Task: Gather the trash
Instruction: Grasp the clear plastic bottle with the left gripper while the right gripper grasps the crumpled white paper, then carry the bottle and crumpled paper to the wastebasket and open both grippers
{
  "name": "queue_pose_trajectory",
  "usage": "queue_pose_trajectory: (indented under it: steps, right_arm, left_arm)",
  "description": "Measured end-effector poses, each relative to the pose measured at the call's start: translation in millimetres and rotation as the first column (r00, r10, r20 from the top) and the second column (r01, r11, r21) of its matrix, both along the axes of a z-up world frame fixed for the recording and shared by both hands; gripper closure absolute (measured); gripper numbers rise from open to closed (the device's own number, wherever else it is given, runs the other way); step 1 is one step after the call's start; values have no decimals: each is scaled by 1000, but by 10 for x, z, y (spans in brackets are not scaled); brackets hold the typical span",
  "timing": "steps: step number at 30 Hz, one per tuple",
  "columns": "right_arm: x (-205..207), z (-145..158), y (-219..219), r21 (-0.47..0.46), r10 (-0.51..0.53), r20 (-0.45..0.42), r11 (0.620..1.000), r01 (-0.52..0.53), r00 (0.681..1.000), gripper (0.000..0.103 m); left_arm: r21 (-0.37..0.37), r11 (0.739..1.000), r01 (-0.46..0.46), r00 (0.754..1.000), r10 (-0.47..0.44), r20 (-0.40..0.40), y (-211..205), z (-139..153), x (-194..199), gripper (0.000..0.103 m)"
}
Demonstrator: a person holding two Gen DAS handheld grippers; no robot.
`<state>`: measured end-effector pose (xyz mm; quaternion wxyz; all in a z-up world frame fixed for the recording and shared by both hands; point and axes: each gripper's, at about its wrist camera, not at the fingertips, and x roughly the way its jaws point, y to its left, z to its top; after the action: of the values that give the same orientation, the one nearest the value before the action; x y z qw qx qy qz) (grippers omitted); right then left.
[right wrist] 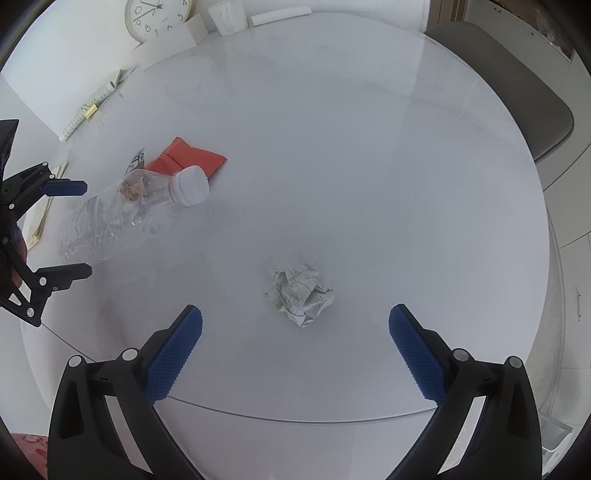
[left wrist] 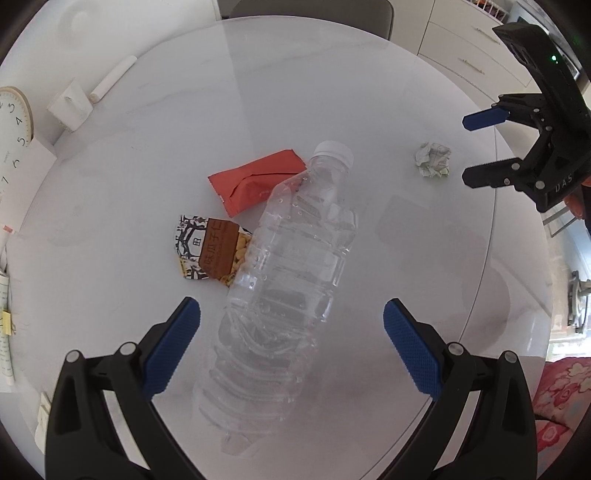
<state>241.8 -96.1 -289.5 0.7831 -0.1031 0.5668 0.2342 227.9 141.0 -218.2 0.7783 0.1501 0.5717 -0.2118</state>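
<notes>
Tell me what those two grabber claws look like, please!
The left gripper and the right gripper look the same: black plastic frames with silver round pins at the joints. Each of the fingers ends in a long blue pad with a bumpy, dotted texture. The right one has white letters "DAS" on its black body and a tiny green light.

Round white table (right wrist: pixel 369 155) w/ glossy, faintly marbled top, glass-like rim. Grey padded chair (right wrist: pixel 517 96) tucked at far side. White wall behind; round wall clock (right wrist: pixel 155 18) w/ pale wood rim leaning nr table edge, beside a small white box (left wrist: pixel 70 107) & a white rolled tube (left wrist: pixel 112 79). White drawer cabinets (left wrist: pixel 472 55) w/ slim handles past the chair. Papers w/ yellow binder clip (left wrist: pixel 6 321) at table's side. Red floral rug (left wrist: pixel 561 391) on floor. Soft, even daylight.
</notes>
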Motion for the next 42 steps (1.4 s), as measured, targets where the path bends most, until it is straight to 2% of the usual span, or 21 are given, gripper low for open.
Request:
queue_pose_trajectory:
  steps: [3, 6, 9, 10, 11, 14, 18, 24, 27, 29, 31, 32, 42]
  right_arm:
    - [50, -82, 42, -24, 6, -15, 1000, -6, 1000, 3]
    - [71, -115, 67, -27, 15, -18, 1000, -15, 1000, 3]
    - [79, -115, 97, -22, 28, -12, 999, -28, 1000, 6]
    - [82, -124, 109, -22, 35, -15, 999, -36, 999, 8]
    - [91, -133, 126, -24, 40, -17, 999, -40, 999, 8]
    - [101, -163, 176, -35, 53, -21, 998, -53, 998, 14]
    - [66, -161, 169, -33, 66, -14, 997, -66, 998, 16]
    - [73, -220, 139, -36, 61, -32, 997, -63, 998, 33]
    - [88, -239, 155, -36, 57, -30, 998, -58, 998, 45]
    - [93, -248, 183, -37, 60, -35, 997, -61, 998, 61]
    - [89, -252, 209, -40, 67, -36, 997, -68, 997, 64]
    - [80, -245, 196, -41, 70, -33, 997, -72, 997, 73]
    - [-38, -85, 35, 12, 36, -11, 999, -36, 999, 75]
  left_arm:
    - [-22, 1000, 2, 1000, -2, -14, -2, -54, 25, 8]
    - [-10, 1000, 16, 1000, -16, 0, -9, -87, 31, 9]
    - [8, 1000, 21, 1000, -21, 2, -10, -133, 28, 26]
    - [6, 1000, 12, 1000, -12, -5, 5, -150, 34, 35]
    - [-3, 1000, 4, 1000, -4, -12, 23, -160, 36, 36]
    - [-13, 1000, -28, 1000, 28, -5, 71, -154, 17, 37]
    - [-35, 998, -59, 998, 59, -4, 111, -120, -85, 37]
    - [-83, 990, -117, 993, 116, -10, 143, -48, -309, 37]
    - [-104, 985, -140, 990, 141, 3, 128, 11, -442, 38]
    - [-123, 980, -155, 988, 156, -2, 115, 38, -517, 38]
    - [-145, 973, -177, 984, 178, -7, 97, 69, -600, 38]
    - [-155, 970, -188, 982, 188, -11, 101, 76, -620, 38]
    - [-199, 946, -258, 966, 259, -20, 26, 151, -768, 38]
